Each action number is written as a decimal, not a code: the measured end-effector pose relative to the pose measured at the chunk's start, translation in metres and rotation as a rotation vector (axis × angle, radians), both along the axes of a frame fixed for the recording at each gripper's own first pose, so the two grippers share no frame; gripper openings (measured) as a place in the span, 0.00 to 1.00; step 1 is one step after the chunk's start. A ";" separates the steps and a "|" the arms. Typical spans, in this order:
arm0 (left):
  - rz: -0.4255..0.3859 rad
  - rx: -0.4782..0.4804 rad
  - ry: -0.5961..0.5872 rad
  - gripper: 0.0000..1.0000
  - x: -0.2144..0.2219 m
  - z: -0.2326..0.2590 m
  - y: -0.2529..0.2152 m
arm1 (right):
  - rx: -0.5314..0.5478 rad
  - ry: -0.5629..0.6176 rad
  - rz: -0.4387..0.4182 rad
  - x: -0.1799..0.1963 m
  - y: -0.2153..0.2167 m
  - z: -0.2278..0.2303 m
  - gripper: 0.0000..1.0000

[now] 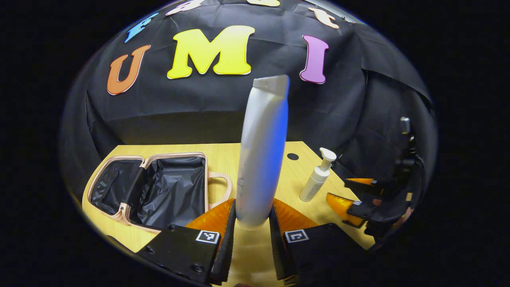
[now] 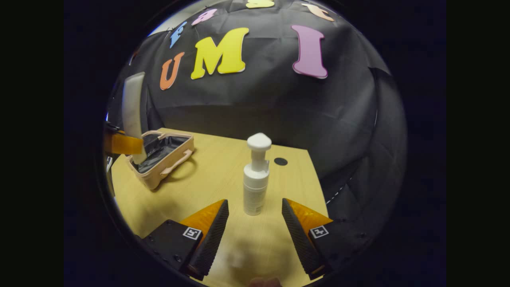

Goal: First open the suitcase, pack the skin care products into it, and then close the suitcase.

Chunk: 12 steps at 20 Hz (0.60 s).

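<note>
In the left gripper view my left gripper [image 1: 252, 217] is shut on a tall white tube [image 1: 261, 155], held upright above the table. The pink suitcase [image 1: 153, 191] lies open to its left, its black lining bare. A white pump bottle [image 1: 317, 181] stands on the table to the right, with my right gripper [image 1: 350, 197] beside it. In the right gripper view my right gripper [image 2: 255, 221] is open, its fingers on either side of the pump bottle [image 2: 256, 175] and just short of it. Far left there, the tube [image 2: 132, 107] hangs over the suitcase [image 2: 162, 156].
The yellow wooden table [image 2: 207, 187] has a small black round hole [image 2: 281, 161] near its far edge. Black cloth walls close in behind and to the right. A person's hand holds the right gripper at the right edge of the left gripper view.
</note>
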<state>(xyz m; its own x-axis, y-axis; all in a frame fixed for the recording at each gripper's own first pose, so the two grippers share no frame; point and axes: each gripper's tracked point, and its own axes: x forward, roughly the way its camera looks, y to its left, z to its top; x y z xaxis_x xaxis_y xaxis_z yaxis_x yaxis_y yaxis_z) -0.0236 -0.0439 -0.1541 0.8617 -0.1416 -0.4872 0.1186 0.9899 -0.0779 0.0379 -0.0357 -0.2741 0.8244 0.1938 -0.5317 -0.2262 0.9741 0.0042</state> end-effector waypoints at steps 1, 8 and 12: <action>0.015 0.005 0.006 0.46 -0.004 0.001 0.006 | 0.012 0.007 -0.006 0.011 0.004 -0.007 0.81; 0.151 -0.013 0.055 0.45 -0.033 0.000 0.050 | 0.064 0.039 -0.061 0.054 0.010 -0.032 0.81; 0.194 -0.002 0.075 0.45 -0.041 0.004 0.071 | 0.095 0.051 -0.076 0.066 0.017 -0.042 0.81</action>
